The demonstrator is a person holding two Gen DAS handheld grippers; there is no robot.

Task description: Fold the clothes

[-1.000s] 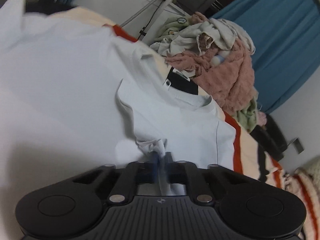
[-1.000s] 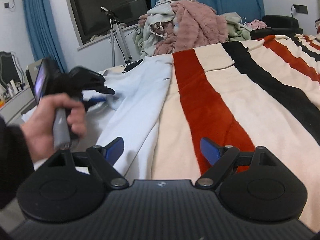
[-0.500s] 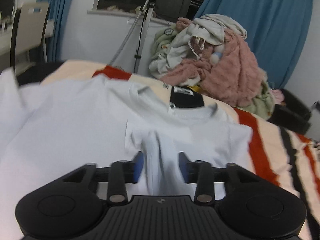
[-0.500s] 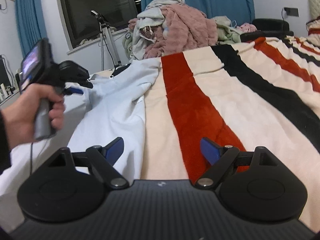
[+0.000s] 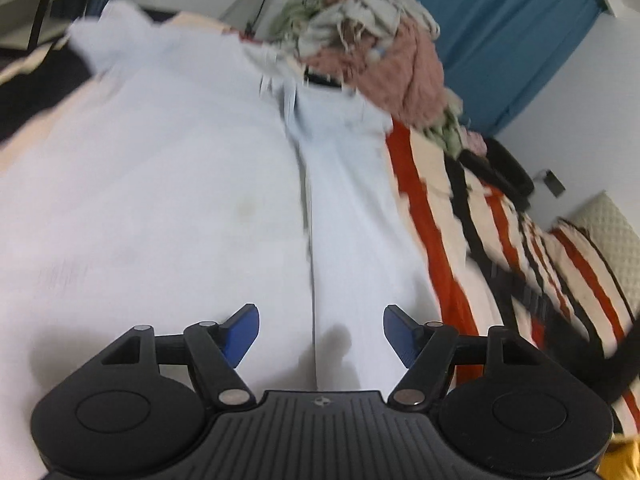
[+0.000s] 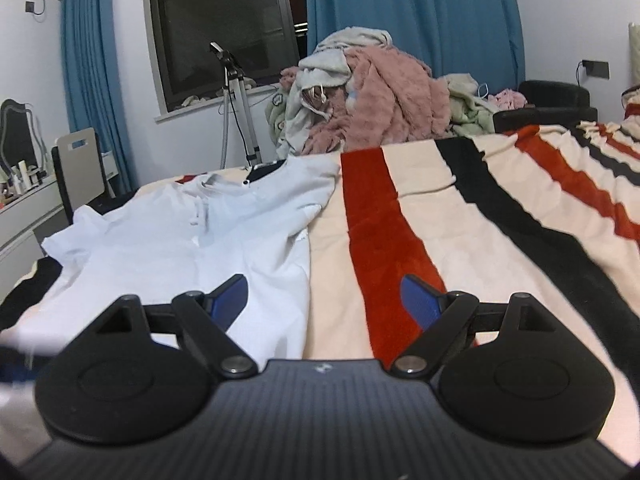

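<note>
A pale blue-white T-shirt (image 5: pixel 180 200) (image 6: pixel 208 236) lies spread on the striped blanket (image 6: pixel 460 232), with one side folded inward along a lengthwise crease. My left gripper (image 5: pixel 318 334) hovers over the shirt's lower part near that crease. Its jaws are opening and nothing is between them. My right gripper (image 6: pixel 322 300) hangs open above the shirt's right edge and the blanket's red stripe, holding nothing. The left wrist view is blurred by motion.
A heap of pink, grey and green clothes (image 6: pixel 368 96) is piled at the far end of the bed. A tripod (image 6: pixel 236 104) stands by the dark window, and a chair (image 6: pixel 78 168) and a desk stand at the left. The blanket (image 5: pixel 500 248) spreads wide to the right.
My left gripper let go of the shirt's fabric, opened, and swept back toward the shirt's lower end. The hand with it has left the right wrist view. The right gripper rose slightly.
</note>
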